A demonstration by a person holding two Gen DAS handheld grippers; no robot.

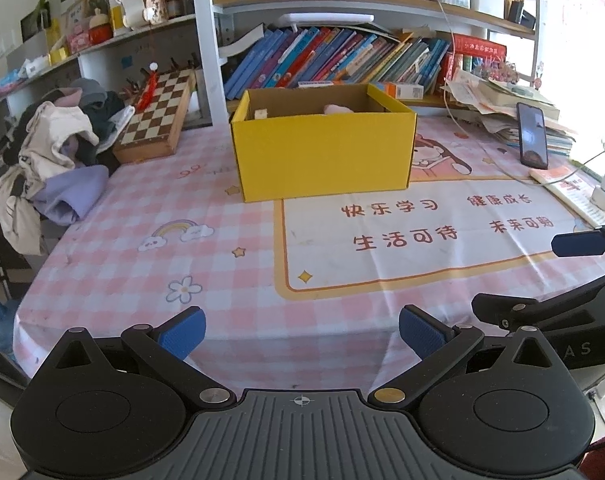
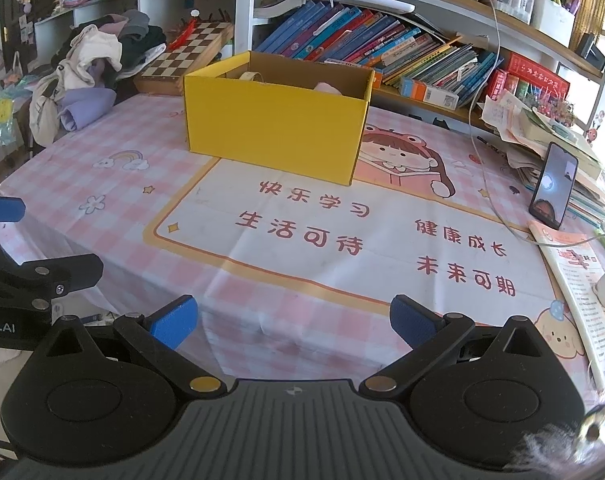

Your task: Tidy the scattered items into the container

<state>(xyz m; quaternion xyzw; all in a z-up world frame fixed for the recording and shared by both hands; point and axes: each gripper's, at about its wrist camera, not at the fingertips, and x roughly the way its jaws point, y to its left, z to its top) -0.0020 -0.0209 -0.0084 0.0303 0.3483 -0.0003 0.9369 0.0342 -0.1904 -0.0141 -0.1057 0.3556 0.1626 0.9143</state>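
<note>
Yellow box (image 1: 324,152) at far centre of tablecloth (image 1: 142,208), pink item (image 1: 336,109) inside; no loose items visible near it; left gripper (image 1: 302,332) and right gripper (image 2: 292,320) spread apart, empty; tidying apparently complete.

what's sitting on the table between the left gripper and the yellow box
Nothing: the left wrist view shows only bare printed tablecloth between the open left gripper and the yellow box.

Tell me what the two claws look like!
Both look the same: the left claw and right claw are black, with two round discs, a grey ribbed middle and blue ridged fingertips. White letters mark their sides.
</note>
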